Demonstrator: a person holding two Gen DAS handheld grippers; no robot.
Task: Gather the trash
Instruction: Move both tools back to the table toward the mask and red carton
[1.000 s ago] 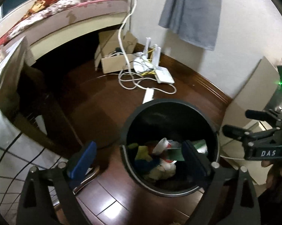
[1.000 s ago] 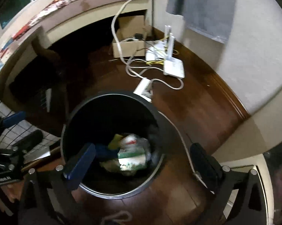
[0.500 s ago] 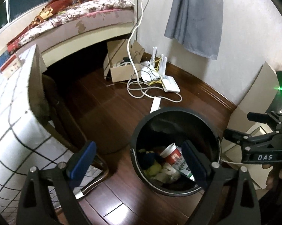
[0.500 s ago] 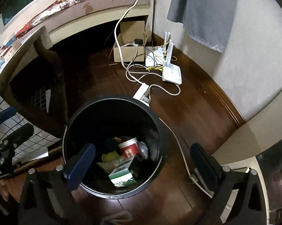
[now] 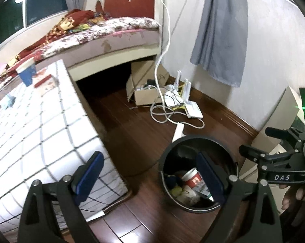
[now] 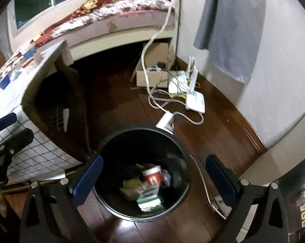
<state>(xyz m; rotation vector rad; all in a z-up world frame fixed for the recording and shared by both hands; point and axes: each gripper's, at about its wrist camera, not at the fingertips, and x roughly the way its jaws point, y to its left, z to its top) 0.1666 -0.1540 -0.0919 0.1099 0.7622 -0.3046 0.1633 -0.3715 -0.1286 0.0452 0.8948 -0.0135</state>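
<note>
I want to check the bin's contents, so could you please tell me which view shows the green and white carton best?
The right wrist view: the green and white carton lies unobstructed in the black bin. In the left wrist view, the left gripper's blue finger hides all but a sliver of it.

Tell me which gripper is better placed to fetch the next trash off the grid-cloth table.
Left, probably. The left gripper is open and empty with the table right ahead; the right gripper, also open, looks down over the bin, table off to its left.
</note>
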